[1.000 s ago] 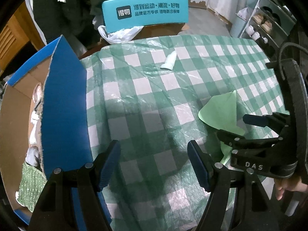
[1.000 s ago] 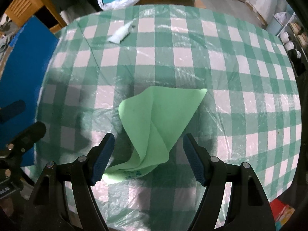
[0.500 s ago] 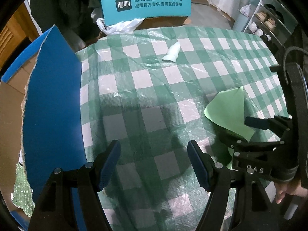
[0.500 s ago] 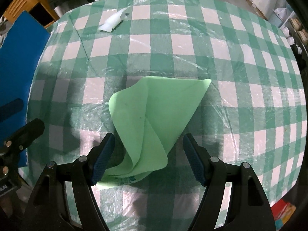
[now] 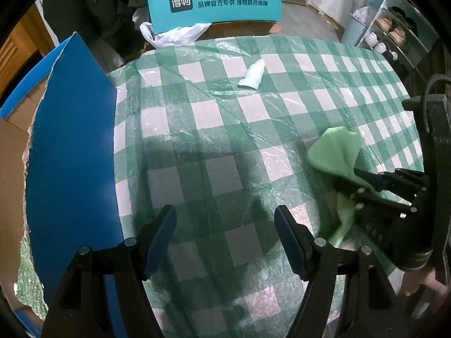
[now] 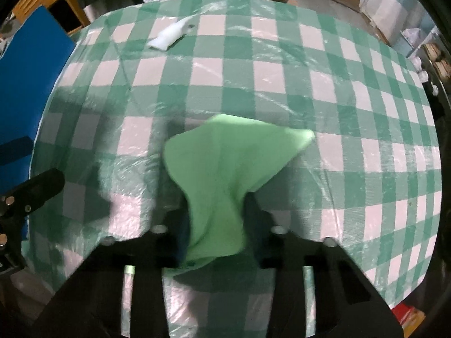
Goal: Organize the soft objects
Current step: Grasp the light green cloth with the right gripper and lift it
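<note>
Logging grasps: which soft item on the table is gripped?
The green cloth, pinched by the right gripper; the small white item lies untouched at the far side.

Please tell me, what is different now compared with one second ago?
The right gripper has closed its fingers on the green cloth, which was lying flat between them and is now bunched. The left gripper stays open and empty. The white object has not moved on the table.

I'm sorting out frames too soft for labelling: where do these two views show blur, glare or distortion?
Right wrist view: motion blur smears the right gripper and the green cloth it pinches; the far tablecloth is sharper, with glare streaks on its plastic cover. Left wrist view: the left gripper is crisp; fisheye bends the table edge; the cloth is slightly soft.
</note>
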Demonstrator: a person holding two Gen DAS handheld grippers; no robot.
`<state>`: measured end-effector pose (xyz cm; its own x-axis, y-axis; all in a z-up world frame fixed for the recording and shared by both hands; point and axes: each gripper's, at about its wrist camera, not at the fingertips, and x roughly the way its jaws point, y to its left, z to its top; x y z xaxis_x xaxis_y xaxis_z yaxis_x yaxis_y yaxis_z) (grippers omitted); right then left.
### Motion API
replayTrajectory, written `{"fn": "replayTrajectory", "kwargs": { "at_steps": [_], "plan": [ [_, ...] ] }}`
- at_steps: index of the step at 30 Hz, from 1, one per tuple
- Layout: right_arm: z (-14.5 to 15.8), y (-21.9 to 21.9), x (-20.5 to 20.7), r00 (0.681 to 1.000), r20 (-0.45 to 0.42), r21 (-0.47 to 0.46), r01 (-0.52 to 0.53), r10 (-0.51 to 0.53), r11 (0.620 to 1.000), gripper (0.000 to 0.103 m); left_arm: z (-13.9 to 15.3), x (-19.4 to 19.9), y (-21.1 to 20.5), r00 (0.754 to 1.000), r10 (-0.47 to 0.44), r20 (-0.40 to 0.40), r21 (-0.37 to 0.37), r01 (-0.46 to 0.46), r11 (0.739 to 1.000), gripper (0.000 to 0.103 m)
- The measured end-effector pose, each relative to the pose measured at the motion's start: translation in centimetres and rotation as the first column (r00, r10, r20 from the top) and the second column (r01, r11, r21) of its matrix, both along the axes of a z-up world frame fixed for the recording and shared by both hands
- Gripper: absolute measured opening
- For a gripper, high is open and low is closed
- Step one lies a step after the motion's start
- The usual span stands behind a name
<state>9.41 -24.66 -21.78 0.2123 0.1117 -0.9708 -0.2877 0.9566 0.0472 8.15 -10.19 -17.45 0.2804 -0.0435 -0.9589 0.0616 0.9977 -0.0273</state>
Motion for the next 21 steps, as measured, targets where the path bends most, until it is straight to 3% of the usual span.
{"fn": "replayTrajectory", "kwargs": {
  "at_steps": [5,21],
  "plan": [
    [0.2,-1.0,0.6,0.999,-0.002,0.046,0.034,-0.034,0.998,0.009,0.0,0.3,-0.1,1.000,0.001,0.002,-0.004,-0.001,1.000,0.073],
    [4.4,-4.6,4.1,0.989,0.079,0.188,0.105,-0.121,0.977,0.009,0.4,3.6,0.3,0.999,0.042,0.007,-0.065,-0.041,0.997,0.073]
  ]
}}
